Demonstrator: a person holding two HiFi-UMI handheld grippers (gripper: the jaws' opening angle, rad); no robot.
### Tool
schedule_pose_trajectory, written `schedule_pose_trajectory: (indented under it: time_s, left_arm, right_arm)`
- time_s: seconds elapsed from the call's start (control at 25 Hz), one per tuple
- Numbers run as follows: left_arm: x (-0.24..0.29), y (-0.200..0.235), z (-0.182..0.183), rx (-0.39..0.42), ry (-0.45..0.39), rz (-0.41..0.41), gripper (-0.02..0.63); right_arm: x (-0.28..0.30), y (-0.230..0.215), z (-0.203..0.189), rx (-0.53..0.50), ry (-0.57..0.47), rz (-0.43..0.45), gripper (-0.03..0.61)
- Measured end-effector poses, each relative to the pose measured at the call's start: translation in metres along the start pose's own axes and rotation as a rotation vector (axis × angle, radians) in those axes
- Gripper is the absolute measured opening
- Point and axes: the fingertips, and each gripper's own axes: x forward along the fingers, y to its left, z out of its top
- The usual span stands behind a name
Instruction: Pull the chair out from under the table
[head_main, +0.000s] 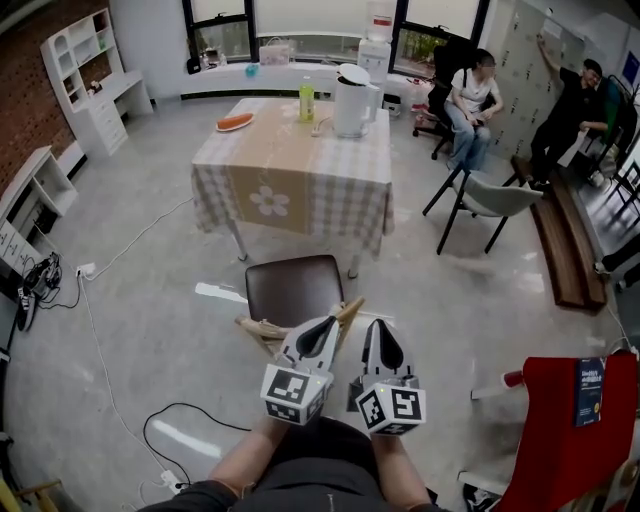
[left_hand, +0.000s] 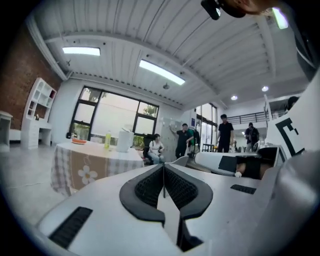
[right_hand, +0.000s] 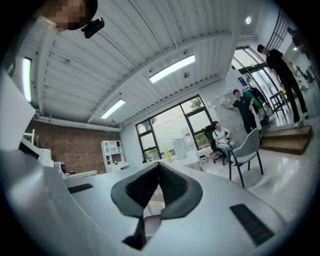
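**Chair stood clear of the table, both grippers closed and empty**

The table (head_main: 290, 205), draped in a checked cloth with a flower on its near side, filled the middle of the room. The chair (head_main: 295, 288), with its dark brown seat, stood just in front of the table's near edge. The whole seat showed in the head view, and its wooden back faced the person. A grey chair (head_main: 490, 195) stood well apart to the right, near a seated person (head_main: 470, 105). A red chair (head_main: 565, 420) sat at the lower right.

The left gripper (head_main: 340, 312) and right gripper (head_main: 378, 322) hung side by side above the brown chair's back, touching nothing. In the left gripper view the pads of the left gripper (left_hand: 163, 167) met along a thin line with nothing between them. The right gripper (right_hand: 159, 165) had its jaws pressed together and empty as well.

On the tabletop stood a white kettle (head_main: 352, 100), a yellow-green bottle (head_main: 307, 100) just beside it, and an orange dish (head_main: 234, 122) near the left edge.
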Motion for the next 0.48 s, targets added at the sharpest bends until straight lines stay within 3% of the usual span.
schedule_pose_trajectory:
  time_s: [0.48]
  left_arm:
    - [-0.004,-0.010,-0.017,0.017,0.058,0.005,0.011]
  right_arm:
    - [-0.003,0.007,-0.003,-0.067,0.017,0.011,0.011]
